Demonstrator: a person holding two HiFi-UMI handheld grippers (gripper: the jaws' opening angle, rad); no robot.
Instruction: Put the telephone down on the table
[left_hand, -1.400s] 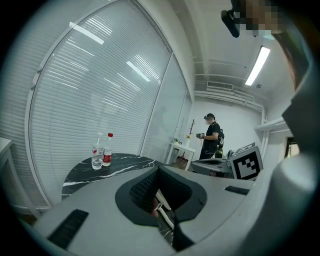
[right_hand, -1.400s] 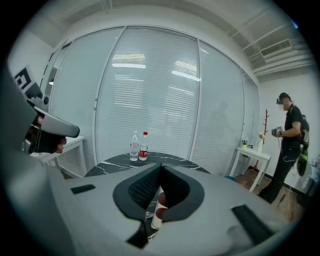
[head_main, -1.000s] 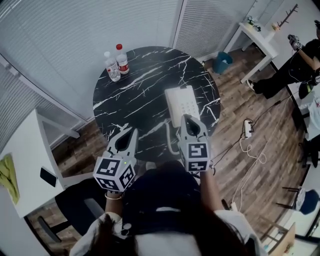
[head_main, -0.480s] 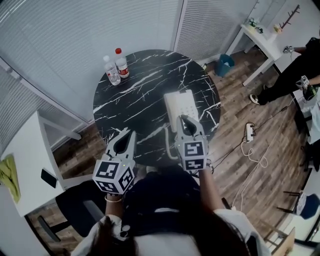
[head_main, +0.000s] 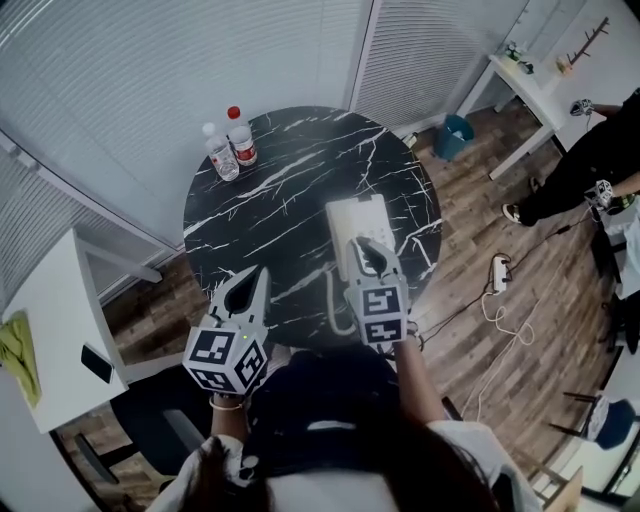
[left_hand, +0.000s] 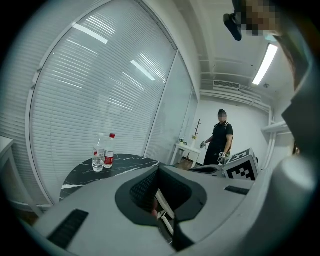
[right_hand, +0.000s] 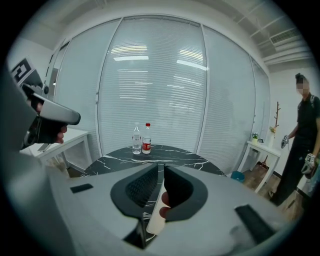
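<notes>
The white telephone (head_main: 362, 215) lies flat on the right side of the round black marble table (head_main: 280, 200), and its coiled cord (head_main: 333, 298) hangs over the near edge. My right gripper (head_main: 365, 245) sits over the telephone's near end. Its jaws have just been opening and now stand a narrow gap apart. In the right gripper view (right_hand: 161, 172) a white part of the telephone (right_hand: 156, 220) shows below and between the jaws, and the pads are not pressing on it. My left gripper (head_main: 258, 272) hovers at the table's near-left edge, its tips together and holding nothing (left_hand: 156, 172).
Two water bottles (head_main: 228, 142) stand at the table's far-left rim. A white desk (head_main: 50, 310) is at the left, and blinds cover the wall behind. On the wooden floor to the right are a power strip (head_main: 497, 272), a teal bin (head_main: 455, 135) and a person in black (head_main: 590, 160).
The right gripper's jaws have parted slightly over the telephone's near end, and the gripper has shifted a little. The telephone stays on the table. The left gripper has barely moved.
</notes>
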